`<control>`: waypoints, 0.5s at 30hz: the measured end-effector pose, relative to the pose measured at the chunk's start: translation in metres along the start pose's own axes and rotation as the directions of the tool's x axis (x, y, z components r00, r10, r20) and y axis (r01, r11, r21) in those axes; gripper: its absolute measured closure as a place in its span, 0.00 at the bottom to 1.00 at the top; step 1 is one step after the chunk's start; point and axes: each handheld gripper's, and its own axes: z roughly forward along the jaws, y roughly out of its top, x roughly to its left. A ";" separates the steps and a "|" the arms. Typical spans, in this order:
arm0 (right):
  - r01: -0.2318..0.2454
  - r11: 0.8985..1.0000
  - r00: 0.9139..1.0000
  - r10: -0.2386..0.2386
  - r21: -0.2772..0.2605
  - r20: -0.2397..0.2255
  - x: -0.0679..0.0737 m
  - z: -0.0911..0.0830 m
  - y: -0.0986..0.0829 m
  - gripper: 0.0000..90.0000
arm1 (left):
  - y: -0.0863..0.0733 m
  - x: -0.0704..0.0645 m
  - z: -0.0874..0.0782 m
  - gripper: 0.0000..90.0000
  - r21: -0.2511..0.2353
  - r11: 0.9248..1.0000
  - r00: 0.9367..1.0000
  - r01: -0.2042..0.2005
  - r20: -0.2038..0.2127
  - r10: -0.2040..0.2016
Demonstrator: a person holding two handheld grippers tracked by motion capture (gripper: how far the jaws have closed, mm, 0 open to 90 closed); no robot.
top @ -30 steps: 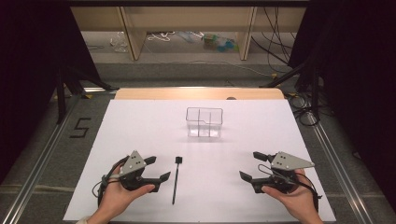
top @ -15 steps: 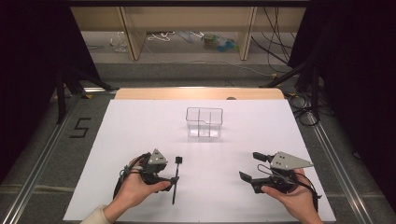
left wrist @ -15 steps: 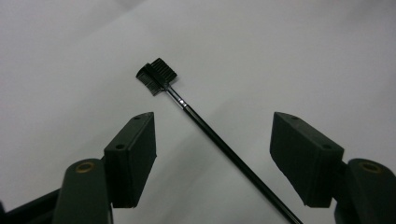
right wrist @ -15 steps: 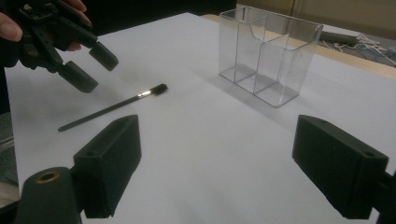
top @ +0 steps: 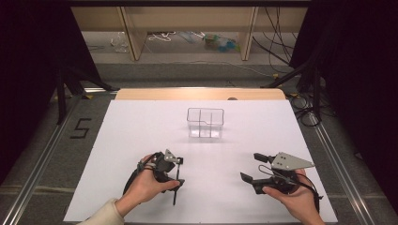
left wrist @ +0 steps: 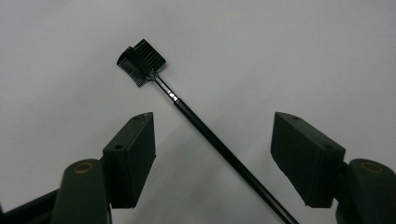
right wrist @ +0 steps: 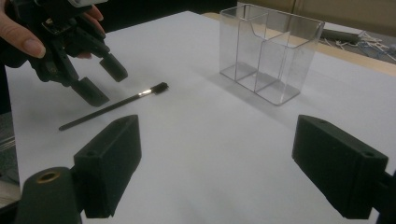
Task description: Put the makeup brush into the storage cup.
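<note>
Two grippers are at work over the white desk [top: 141,122], and the step in hand looks like the reach for the brow brush [left wrist: 205,130], a thin black wand with a small comb head that lies flat on the desk near the person's left. The left gripper [top: 174,171] hovers right over it; in the left gripper view its fingers [left wrist: 133,156] stand wide apart on either side of the handle, grasping nothing yet. The right gripper [top: 253,168] waits well apart to the right, its fingers [right wrist: 112,156] also spread and empty. A clear two-compartment holder [top: 205,123] stands farther up the desk, likely where the brush belongs. Next, I judge, the left gripper must drop until its fingers flank the handle, close squarely across it, then lift
</note>
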 end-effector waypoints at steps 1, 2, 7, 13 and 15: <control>0.000 1.000 1.000 0.000 0.000 0.003 0.000 0.000 0.000 0.19 | 0.002 0.000 0.002 0.34 0.021 1.000 1.000 -0.005 0.002 0.005; 0.002 1.000 1.000 -0.002 0.015 0.012 0.000 -0.001 0.000 0.19 | 0.003 -0.001 0.003 0.34 0.026 1.000 1.000 -0.001 -0.005 0.002; -0.001 1.000 1.000 0.001 0.002 0.006 0.000 0.000 0.000 0.19 | 0.006 -0.001 0.005 0.34 0.059 0.998 1.000 -0.007 -0.010 0.008; -0.004 1.000 1.000 0.004 -0.004 0.005 0.000 0.001 -0.001 0.19 | 0.010 -0.002 0.011 0.34 0.098 0.995 1.000 0.004 -0.017 -0.002; -0.004 1.000 1.000 0.004 0.002 0.004 0.000 0.001 -0.001 0.19 | 0.012 -0.002 0.013 0.34 0.112 0.994 1.000 -0.003 -0.014 0.004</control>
